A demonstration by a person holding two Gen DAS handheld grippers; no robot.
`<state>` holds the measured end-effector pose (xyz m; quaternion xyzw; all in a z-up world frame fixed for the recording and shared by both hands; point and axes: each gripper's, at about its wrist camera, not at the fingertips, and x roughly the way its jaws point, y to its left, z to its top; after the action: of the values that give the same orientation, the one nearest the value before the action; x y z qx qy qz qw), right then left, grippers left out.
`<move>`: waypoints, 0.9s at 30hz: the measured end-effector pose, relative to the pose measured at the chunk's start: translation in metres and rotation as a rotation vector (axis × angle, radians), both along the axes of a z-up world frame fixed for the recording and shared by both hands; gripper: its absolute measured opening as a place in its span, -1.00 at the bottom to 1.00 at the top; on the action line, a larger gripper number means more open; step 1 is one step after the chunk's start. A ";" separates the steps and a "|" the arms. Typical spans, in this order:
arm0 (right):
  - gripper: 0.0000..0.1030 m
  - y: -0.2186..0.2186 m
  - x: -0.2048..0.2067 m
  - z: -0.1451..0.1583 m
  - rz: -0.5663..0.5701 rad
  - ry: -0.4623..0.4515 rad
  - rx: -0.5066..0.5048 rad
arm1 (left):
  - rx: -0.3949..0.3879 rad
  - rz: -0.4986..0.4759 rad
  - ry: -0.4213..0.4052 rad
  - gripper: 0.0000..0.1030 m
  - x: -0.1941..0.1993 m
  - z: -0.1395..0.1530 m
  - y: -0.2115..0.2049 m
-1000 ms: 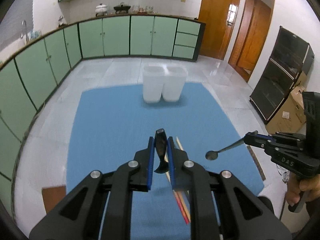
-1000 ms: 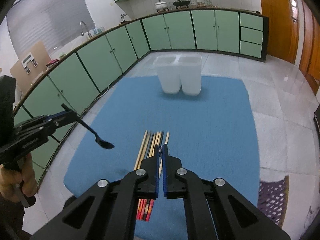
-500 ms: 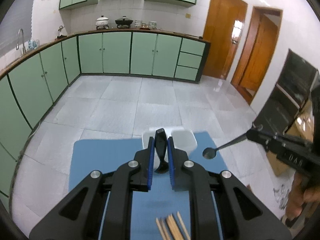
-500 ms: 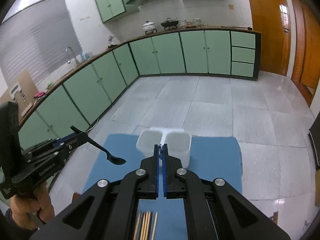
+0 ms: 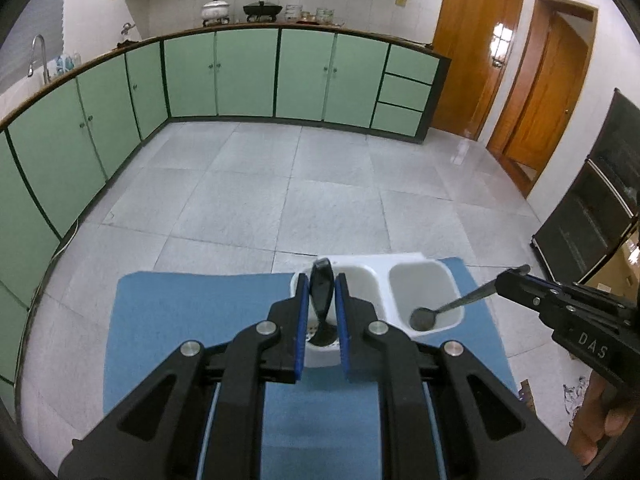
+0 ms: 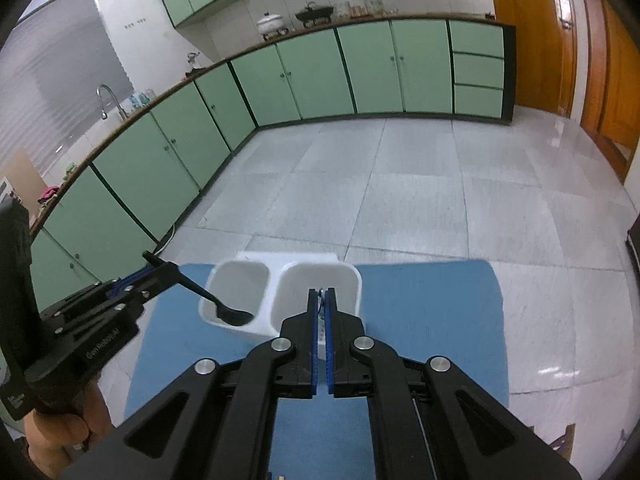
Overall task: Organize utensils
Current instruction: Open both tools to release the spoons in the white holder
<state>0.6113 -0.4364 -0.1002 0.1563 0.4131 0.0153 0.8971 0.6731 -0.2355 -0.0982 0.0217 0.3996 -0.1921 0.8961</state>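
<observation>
Dropping spoons | my left gripper (image 5: 321,300) jaws are opening with the black spoon (image 5: 321,288) between them, over the left cup (image 5: 362,274) at 12 o'clock | my right gripper (image 6: 321,300) is clamping the metal spoon (image 5: 425,318) over the right cup (image 5: 420,266) | I am keeping both centred and low.

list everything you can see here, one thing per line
holder: one, white, two compartments, at the far end of the mat
mat: one, blue, on the tiled floor
black spoon: one, black, between the left gripper's pads, bowl over the holder's left compartment
metal spoon: one, silver, in the right gripper, bowl over the holder's right compartment
cabinets: a long run, green, along the walls
pots: two, white and black, on the far counter
doors: two, brown wood, far right
left gripper: one, black with blue pads, jaws opening
right gripper: one, black with blue pads, shut on the metal spoon
hand: one, holding the left gripper's handle
</observation>
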 end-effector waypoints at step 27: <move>-0.34 0.055 -0.316 -0.080 0.010 -0.129 -0.099 | 0.002 0.074 -0.182 0.53 -0.296 -0.022 0.163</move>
<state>0.2948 -0.3816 -0.1798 0.1085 0.3554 0.0095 0.9284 0.3775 -0.0724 -0.1204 0.0250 0.3174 -0.1557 0.9351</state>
